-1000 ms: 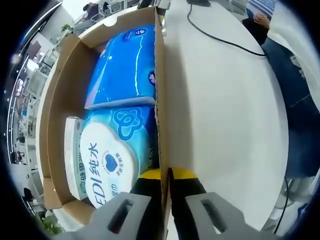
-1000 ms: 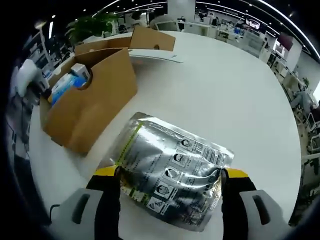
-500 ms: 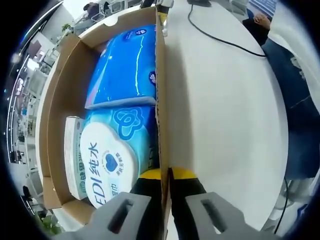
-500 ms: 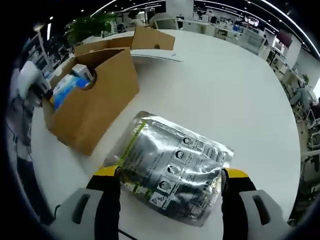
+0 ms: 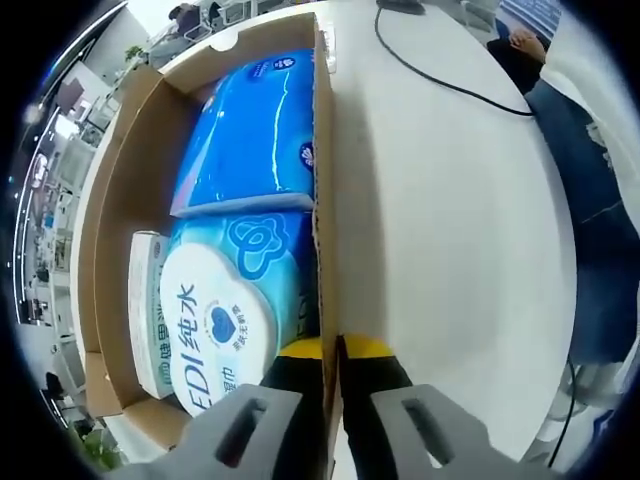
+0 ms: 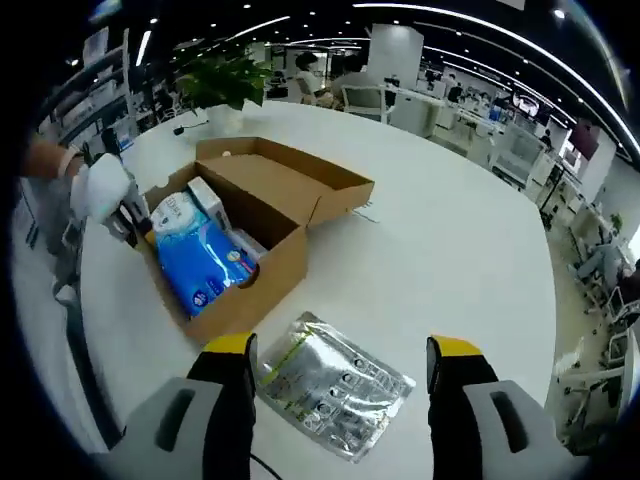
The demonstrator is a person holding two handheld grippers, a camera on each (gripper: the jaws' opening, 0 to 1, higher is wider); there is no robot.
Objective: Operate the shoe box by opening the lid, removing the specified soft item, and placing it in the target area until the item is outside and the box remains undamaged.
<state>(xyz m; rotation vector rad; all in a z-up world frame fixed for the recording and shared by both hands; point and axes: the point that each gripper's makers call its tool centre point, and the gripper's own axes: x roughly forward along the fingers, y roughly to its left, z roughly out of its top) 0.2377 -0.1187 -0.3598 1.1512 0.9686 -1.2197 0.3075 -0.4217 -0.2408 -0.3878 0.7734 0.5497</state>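
Observation:
The open cardboard shoe box (image 5: 120,200) holds a blue tissue pack (image 5: 250,130), a round-lidded wet-wipe pack (image 5: 215,320) and a small white carton (image 5: 145,300). My left gripper (image 5: 332,350) is shut on the box's right side wall (image 5: 322,200). In the right gripper view the box (image 6: 255,285) stands on the white table with its lid (image 6: 285,170) folded back. A silver foil pouch (image 6: 335,385) lies flat on the table in front of the box. My right gripper (image 6: 345,350) hovers open above the pouch, apart from it. The left gripper (image 6: 125,215), held by a gloved hand (image 6: 95,185), is at the box's left end.
A black cable (image 5: 440,75) runs across the white table (image 6: 450,250) right of the box. A person in dark blue clothing (image 5: 590,200) is at the table's edge. A potted plant (image 6: 225,80) stands at the far edge, with office desks and chairs behind.
My right gripper has let go of the silver pouch and pulled up and back; the pouch now lies on the table. The left gripper still holds the box wall.

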